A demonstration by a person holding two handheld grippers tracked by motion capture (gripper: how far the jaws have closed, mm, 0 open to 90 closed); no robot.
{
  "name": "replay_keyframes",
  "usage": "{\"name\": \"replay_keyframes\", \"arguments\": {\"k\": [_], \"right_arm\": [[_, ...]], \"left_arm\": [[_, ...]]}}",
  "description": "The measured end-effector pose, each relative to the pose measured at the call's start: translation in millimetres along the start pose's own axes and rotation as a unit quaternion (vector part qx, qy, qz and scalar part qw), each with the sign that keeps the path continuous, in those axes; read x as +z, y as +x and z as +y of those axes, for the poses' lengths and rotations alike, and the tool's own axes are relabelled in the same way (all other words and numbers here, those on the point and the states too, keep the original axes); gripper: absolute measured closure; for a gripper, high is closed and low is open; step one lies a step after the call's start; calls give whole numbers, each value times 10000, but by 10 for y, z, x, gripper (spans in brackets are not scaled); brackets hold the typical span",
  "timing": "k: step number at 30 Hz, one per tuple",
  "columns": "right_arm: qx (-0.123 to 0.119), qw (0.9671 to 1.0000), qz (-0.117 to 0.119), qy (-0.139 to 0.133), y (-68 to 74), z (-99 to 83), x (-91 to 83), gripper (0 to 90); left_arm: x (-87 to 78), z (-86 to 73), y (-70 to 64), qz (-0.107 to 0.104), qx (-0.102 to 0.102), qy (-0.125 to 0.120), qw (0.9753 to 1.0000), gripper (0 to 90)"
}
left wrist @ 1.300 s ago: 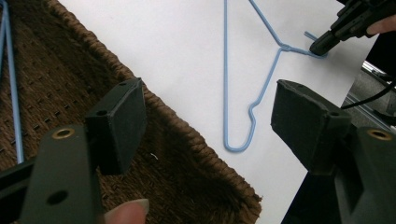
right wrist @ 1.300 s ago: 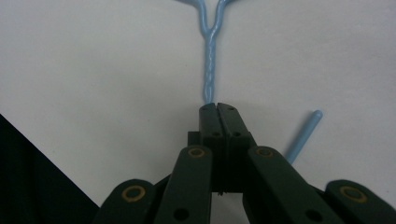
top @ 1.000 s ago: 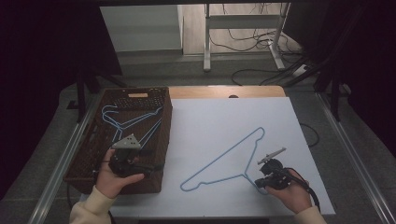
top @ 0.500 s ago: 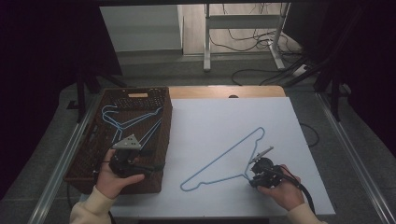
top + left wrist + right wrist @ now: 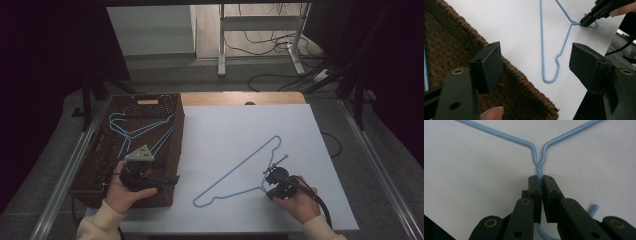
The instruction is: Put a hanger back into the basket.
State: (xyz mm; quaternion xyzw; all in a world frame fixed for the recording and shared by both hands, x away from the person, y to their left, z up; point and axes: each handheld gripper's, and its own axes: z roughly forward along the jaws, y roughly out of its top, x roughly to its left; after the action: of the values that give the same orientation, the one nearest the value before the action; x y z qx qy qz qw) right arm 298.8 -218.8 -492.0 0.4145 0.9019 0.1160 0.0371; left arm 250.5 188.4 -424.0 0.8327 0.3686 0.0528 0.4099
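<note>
Right gripper point(image 5: 541, 182) is clamped on the blue hanger's point(image 5: 235, 170) neck, flat on the white table point(image 5: 300, 125) ahead of it, lift into the basket point(image 5: 172, 150) still to come, left gripper point(image 5: 534, 67) waiting, jaws apart.

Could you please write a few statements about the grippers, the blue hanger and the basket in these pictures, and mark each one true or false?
1. The right gripper is shut on the neck of the blue hanger on the table. True.
2. The left gripper holds a hanger. False: its jaws stand wide open with nothing between them, over the edge of the wicker basket.
3. The wicker basket holds blue hangers. True.
4. The blue hanger on the table lies on a dark cloth. False: it lies on the white table top.
5. The basket stands at the person's right. False: it stands at the left side of the table, by the left hand.
</note>
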Motion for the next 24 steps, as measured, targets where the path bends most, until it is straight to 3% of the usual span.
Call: {"name": "replay_keyframes", "arguments": {"k": [5,8,17,24], "right_arm": [[140,9998,116,-56,-29,-8,-11,858],[157,9998,91,-93,-16,8,-42,858],[155,9996,126,-210,3,50,-176,859],[157,9994,167,-265,0,40,-215,859]], "left_arm": [[67,59,-105,-78,138,38,9999,271],[185,127,-239,-186,338,145,9992,271],[644,372,-592,-584,771,522,9939,271],[1034,458,-713,-854,779,861,9896,272]]}}
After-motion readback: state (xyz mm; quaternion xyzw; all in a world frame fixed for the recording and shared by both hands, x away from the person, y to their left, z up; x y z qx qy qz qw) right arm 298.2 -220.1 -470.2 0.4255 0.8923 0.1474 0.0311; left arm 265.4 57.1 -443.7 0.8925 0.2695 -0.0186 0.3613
